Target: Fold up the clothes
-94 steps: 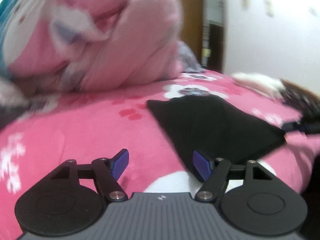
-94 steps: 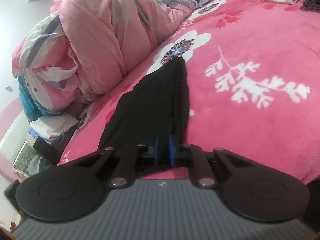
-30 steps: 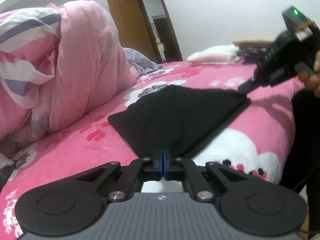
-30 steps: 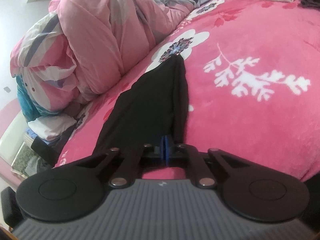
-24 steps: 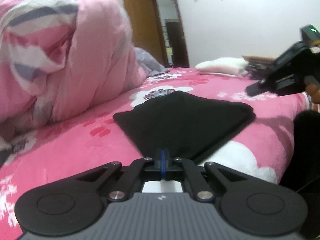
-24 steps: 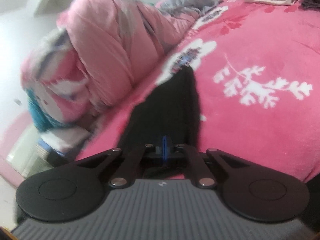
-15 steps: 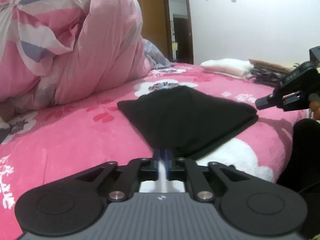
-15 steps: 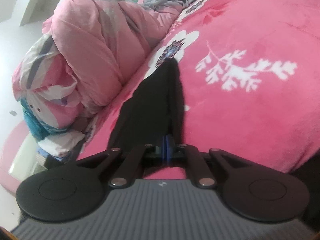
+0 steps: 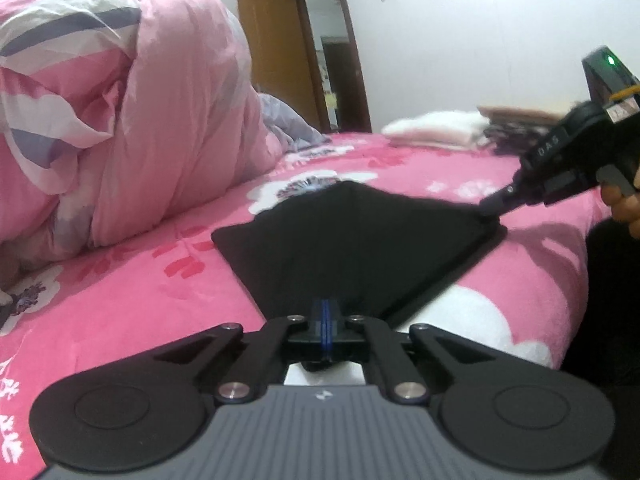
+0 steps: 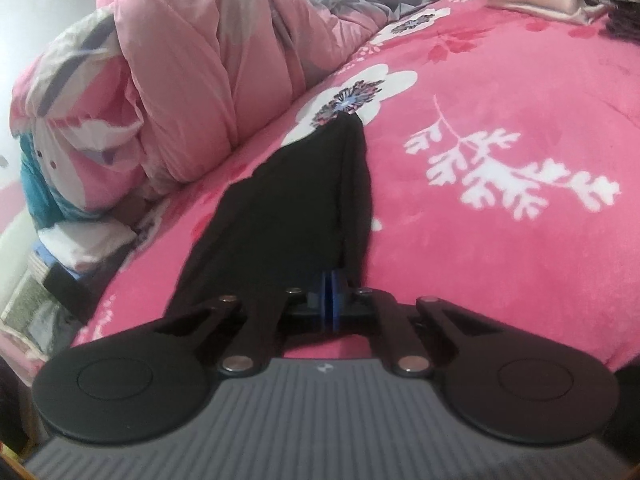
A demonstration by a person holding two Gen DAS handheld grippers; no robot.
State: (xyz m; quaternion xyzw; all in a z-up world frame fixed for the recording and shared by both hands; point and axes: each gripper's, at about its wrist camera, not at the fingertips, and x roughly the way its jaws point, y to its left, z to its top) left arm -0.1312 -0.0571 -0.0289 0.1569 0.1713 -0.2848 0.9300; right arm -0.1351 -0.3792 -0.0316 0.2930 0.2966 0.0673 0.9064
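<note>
Black garment (image 9: 352, 240) held at two corners on a pink floral bed (image 9: 140, 292).

The bed, covered by a pink blanket with white flower prints, carries a bunched pink quilt (image 9: 132, 112) along its far side and folded cream and dark clothes (image 9: 440, 132) at its far corner. The black garment lies near the bed's front edge as a flat, plain, matte panel of roughly four-sided outline, its upper layer doubled and drawn taut between the two held corners. The left tool (image 9: 326, 322), blue pads pressed together, pinches the nearest corner. The right tool (image 10: 330, 300), likewise pressed together, pinches the corner towards the bed's front edge; a hand (image 9: 626, 208) holds it.
</note>
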